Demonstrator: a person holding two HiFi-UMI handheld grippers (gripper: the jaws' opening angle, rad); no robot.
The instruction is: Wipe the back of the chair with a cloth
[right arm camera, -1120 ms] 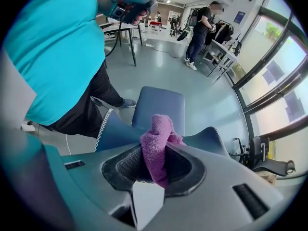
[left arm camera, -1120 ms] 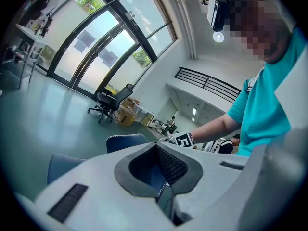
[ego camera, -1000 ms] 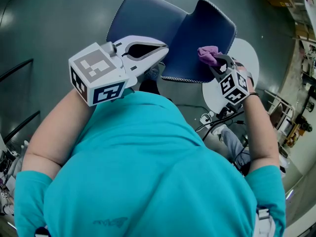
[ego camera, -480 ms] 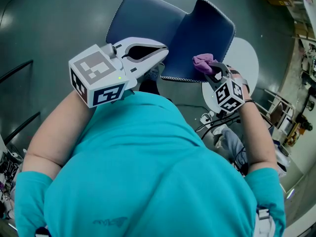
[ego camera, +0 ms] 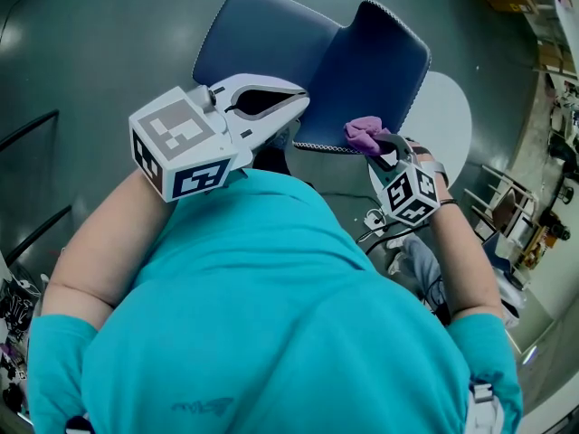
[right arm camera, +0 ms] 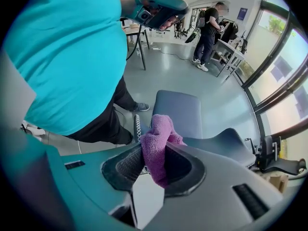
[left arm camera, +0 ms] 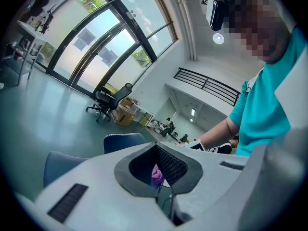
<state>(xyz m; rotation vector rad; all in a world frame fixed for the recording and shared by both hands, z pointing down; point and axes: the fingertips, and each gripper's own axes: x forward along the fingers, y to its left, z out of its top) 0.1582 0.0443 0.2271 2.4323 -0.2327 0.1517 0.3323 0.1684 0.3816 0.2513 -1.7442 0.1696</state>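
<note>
The floor [ego camera: 90, 52] to the left of the chair seat [ego camera: 262, 34] lay open for passage. The chair back [ego camera: 380, 61] stood directly before the right gripper [ego camera: 376, 146]. A round white table [ego camera: 450, 116] closed off the room beyond the back on the right.

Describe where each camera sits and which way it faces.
Head view: on the person's head, facing steeply down at the chair; shows the torso, left gripper, and right gripper holding the cloth.
Left gripper view: on the left gripper, facing along its shut jaws toward the chair; shows the torso.
Right gripper view: on the right gripper, facing along jaws clamped on the cloth toward the chair; shows the torso.
Shared: all see chair and cloth.
</note>
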